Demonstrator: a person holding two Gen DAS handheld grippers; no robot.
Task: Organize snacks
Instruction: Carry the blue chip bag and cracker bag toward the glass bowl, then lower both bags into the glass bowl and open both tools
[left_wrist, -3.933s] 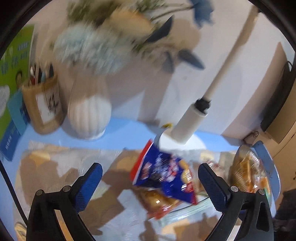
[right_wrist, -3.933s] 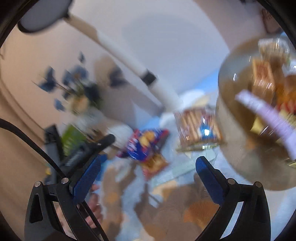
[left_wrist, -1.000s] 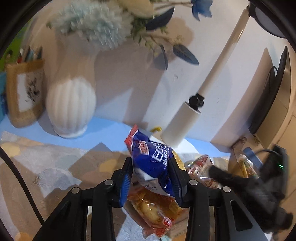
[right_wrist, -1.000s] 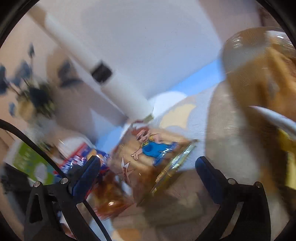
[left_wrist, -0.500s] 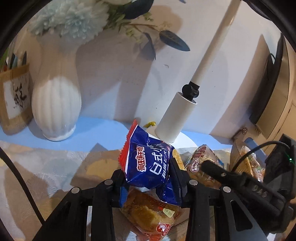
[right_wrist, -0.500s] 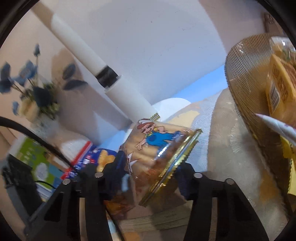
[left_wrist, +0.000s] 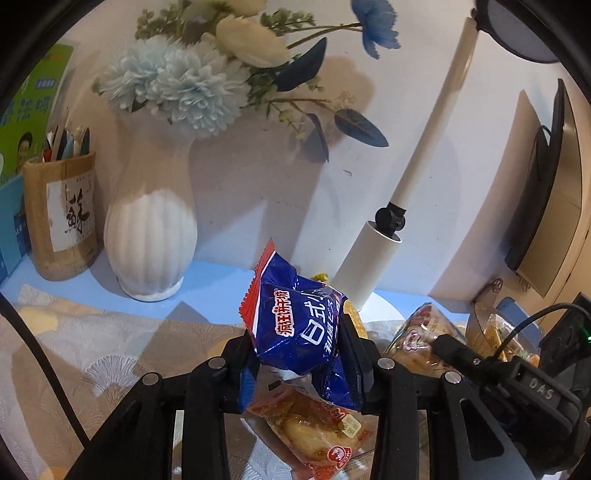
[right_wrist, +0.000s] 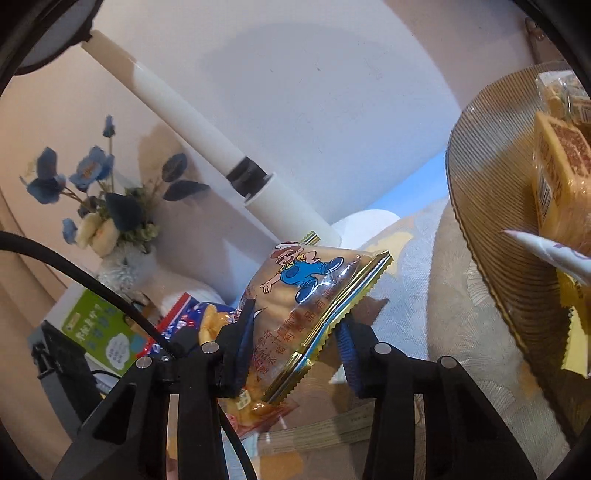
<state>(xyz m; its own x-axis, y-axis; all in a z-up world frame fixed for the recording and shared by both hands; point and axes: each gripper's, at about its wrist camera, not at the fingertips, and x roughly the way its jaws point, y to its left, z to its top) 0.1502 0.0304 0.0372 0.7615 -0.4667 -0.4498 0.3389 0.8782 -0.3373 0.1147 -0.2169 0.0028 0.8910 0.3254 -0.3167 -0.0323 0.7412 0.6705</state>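
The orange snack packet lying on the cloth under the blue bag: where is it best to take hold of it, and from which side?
Probably from above, across the narrow width of the orange snack packet near its free end. It lies flat on the patterned cloth, and its far end is tucked under the blue bag held in the left claw.

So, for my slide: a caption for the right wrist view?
Right gripper clamps a gold-edged cartoon snack packet beside a ribbed amber glass bowl.
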